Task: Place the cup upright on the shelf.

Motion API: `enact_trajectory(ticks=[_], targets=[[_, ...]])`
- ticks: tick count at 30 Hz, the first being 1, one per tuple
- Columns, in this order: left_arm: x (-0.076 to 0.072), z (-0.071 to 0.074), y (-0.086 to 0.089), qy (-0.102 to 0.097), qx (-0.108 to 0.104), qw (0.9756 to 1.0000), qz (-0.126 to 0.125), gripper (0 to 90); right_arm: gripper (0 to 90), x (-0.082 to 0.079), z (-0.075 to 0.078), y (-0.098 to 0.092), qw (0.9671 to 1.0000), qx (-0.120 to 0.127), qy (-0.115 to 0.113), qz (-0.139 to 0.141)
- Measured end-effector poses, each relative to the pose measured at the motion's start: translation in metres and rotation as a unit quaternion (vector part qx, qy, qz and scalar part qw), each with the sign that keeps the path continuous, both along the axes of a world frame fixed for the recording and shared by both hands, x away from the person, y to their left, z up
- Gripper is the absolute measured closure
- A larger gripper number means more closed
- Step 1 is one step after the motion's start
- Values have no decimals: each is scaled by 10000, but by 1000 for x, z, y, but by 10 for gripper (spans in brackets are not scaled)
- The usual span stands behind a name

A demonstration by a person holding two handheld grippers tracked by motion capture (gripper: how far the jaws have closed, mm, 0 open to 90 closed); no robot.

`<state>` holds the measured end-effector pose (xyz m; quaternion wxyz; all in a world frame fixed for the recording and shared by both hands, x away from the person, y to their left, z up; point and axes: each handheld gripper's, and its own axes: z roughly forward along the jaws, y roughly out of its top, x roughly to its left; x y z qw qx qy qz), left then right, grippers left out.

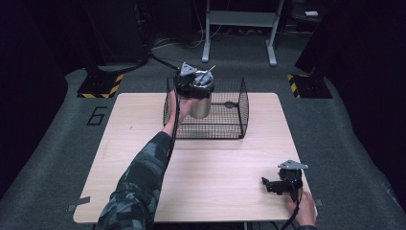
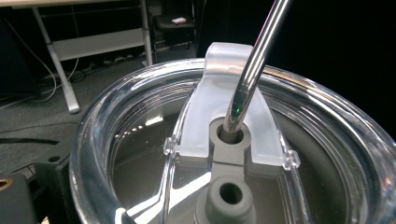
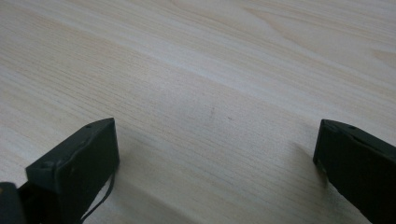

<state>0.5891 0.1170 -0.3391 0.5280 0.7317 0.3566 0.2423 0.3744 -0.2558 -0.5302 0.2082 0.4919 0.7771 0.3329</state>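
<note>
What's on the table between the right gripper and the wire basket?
Nothing: in the high view, bare wood runs from the right gripper up to the basket. The right gripper view shows bare table between its open jaws.

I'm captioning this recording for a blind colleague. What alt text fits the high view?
A person's left hand holds the left gripper on a steel tumbler with a metal straw, at a black wire basket on the far side of a wooden table. The right gripper rests near the table's near right corner.
</note>
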Motion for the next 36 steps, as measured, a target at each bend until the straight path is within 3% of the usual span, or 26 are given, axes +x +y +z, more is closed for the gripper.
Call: enact_trajectory(ticks=[16,33,36], targets=[[19,-26,-10,256,-7,9994,222,28,0,0,0,0,10000,-6,-36,1],[31,-52,-20,543,254,9978,295,28,1,-1,0,0,10000,5,5,-8],[33,-56,-20,574,208,9976,312,28,1,-1,0,0,10000,8,5,-9]])
